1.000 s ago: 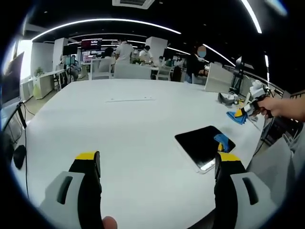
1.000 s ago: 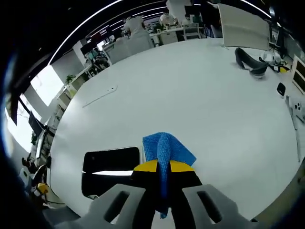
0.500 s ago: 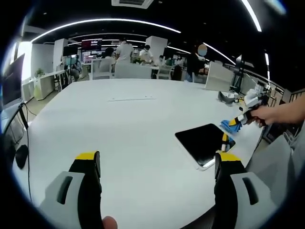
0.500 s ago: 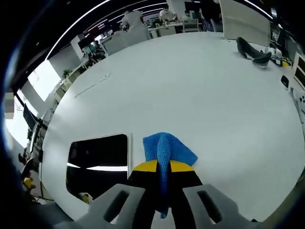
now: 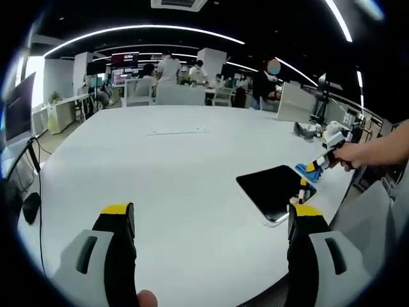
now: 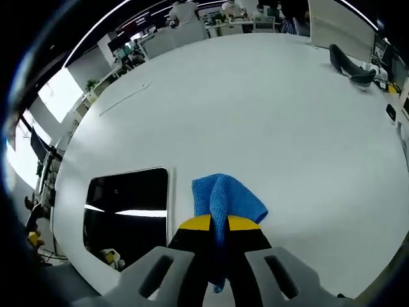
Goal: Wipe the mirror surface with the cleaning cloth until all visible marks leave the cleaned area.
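The mirror [image 5: 273, 190] is a dark flat rectangle lying on the white table [image 5: 166, 173], to the right in the left gripper view. In the right gripper view the mirror [image 6: 126, 212] lies to the lower left, just left of the blue cleaning cloth [image 6: 223, 199]. My right gripper [image 6: 218, 224] is shut on that cloth, which hangs over the table beside the mirror's edge. The left gripper [image 5: 211, 220] stands open above the table's near part with nothing between its jaws. From the right of the left gripper view, a hand brings in the right gripper [image 5: 317, 164] with the cloth [image 5: 305, 169].
A thin long strip [image 5: 176, 133] lies on the far part of the table. A dark curved object [image 6: 350, 67] rests at the table's far right. Desks, chairs and people fill the office behind. The table edge [image 6: 70, 268] runs close to the mirror.
The right gripper with the cloth has come closer to the mirror; in its view the mirror has grown and shifted left. The left gripper has stayed still and open.
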`<state>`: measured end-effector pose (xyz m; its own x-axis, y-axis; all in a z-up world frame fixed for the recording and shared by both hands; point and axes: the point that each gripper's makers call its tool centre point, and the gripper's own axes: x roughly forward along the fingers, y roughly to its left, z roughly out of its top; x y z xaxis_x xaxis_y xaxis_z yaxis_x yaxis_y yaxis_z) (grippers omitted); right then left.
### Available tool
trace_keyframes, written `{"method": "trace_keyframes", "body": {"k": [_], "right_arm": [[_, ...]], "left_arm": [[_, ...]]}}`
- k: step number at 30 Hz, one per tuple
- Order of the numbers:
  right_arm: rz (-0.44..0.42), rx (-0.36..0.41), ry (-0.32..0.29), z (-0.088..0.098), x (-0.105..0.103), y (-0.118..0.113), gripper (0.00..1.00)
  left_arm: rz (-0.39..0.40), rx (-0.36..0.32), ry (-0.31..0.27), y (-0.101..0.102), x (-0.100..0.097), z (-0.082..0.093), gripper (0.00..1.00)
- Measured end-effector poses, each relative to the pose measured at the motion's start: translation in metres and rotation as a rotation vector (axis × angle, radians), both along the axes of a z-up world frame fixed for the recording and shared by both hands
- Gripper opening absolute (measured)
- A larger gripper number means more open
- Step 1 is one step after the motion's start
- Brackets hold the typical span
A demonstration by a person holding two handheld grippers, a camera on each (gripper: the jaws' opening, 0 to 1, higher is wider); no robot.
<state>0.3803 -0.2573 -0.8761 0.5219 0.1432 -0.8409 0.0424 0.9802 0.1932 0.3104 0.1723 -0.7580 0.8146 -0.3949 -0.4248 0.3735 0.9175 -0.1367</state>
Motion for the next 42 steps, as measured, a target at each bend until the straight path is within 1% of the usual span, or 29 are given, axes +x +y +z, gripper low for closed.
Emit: {"method": "trace_keyframes", "body": {"k": [2,8,12,14,16,17,19,21,24,27,28,29,30,32,34,37,38,39,41,42], "right_arm": [[0.009,-0.01,-0.004,-0.001,0.0,0.0,0.02],[-0.01,-0.003,-0.004,-0.001,0.0,-0.001,0.01],[-0.012,-0.011,-0.007,-0.001,0.001,-0.001,0.01],[0.003,-0.015,-0.007,-0.001,0.001,-0.001,0.01],[0.047,-0.022,0.007,0.0,0.001,0.0,0.01],[0.035,-0.014,0.02,0.0,0.001,0.0,0.01],[0.041,-0.015,0.027,0.0,0.001,-0.001,0.01],[0.046,-0.012,0.022,0.001,-0.001,0.0,0.01],[0.037,0.015,-0.012,0.0,-0.002,-0.001,0.01],[0.045,0.01,-0.016,0.001,-0.002,0.002,0.03],[0.021,0.031,-0.012,0.002,-0.002,0.004,0.05],[0.017,0.065,-0.009,0.005,-0.003,0.009,0.09],[0.033,0.074,-0.011,0.006,-0.004,0.011,0.15],[0.046,0.076,-0.023,0.009,-0.004,0.013,0.23],[0.102,0.094,-0.03,0.011,-0.006,0.02,0.35],[0.146,0.094,-0.087,0.023,-0.003,0.023,0.51],[0.162,0.101,-0.13,0.032,0.001,0.025,0.55],[0.173,0.098,-0.137,0.036,0.0,0.024,0.6],[0.221,0.109,-0.196,0.051,0.004,0.029,0.68],[0.241,0.094,-0.218,0.058,0.004,0.026,0.74]], "left_arm": [[-0.001,0.001,-0.001,-0.002,0.0,0.001,0.99],[-0.003,0.006,-0.002,-0.002,-0.001,0.001,0.99],[-0.003,0.008,-0.003,-0.003,-0.002,0.002,0.99],[-0.006,0.01,-0.003,-0.003,-0.002,0.002,0.99],[-0.012,0.013,-0.001,-0.004,-0.003,0.001,0.99],[-0.016,0.017,0.003,-0.004,-0.003,0.0,0.99],[-0.02,0.019,0.002,-0.005,-0.002,-0.001,0.99],[-0.018,0.015,-0.002,-0.006,-0.001,0.002,0.99],[-0.021,0.009,-0.005,-0.008,-0.001,0.004,0.99],[-0.035,0.017,-0.003,-0.008,-0.002,0.002,0.99],[-0.032,0.016,-0.003,-0.006,-0.001,0.001,0.99],[-0.028,0.013,-0.003,-0.005,0.001,0.001,0.99],[-0.025,0.01,-0.004,-0.004,0.002,0.001,0.99],[-0.019,0.011,-0.012,-0.003,0.004,0.002,0.99],[-0.018,0.006,-0.017,-0.003,0.005,0.004,0.99],[-0.024,0.001,-0.02,-0.002,0.007,0.006,0.99],[-0.023,-0.003,-0.018,-0.001,0.008,0.007,0.99],[-0.021,-0.006,-0.017,0.001,0.008,0.006,0.99],[-0.015,-0.006,-0.017,0.005,0.009,0.006,0.99],[-0.012,-0.011,-0.014,0.006,0.008,0.006,0.99]]}}
